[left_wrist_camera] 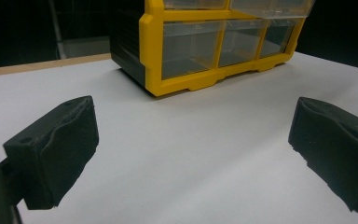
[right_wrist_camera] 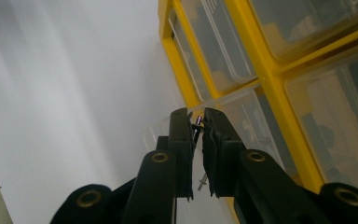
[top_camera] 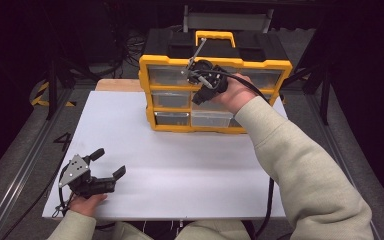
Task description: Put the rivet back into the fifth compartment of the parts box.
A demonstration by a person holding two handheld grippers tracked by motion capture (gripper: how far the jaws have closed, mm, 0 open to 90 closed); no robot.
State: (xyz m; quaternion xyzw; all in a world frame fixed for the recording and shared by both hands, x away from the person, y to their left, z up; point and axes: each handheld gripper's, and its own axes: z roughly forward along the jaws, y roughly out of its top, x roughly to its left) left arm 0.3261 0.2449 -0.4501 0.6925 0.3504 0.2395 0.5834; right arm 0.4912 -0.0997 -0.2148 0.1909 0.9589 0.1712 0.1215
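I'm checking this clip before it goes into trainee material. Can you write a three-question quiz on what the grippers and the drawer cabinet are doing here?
1. True or false: the left gripper rests on the white table with its jaws wide apart and nothing between them.
2. What does the right gripper pinch? A) the cabinet's handle B) a small thin metal piece C) a cable
3. Fill in: the right gripper is at the front of the yellow ____.

Key: 1 true. 2 B, seen in the right gripper view between nearly closed jaws; what the piece is cannot be told. 3 drawer cabinet.
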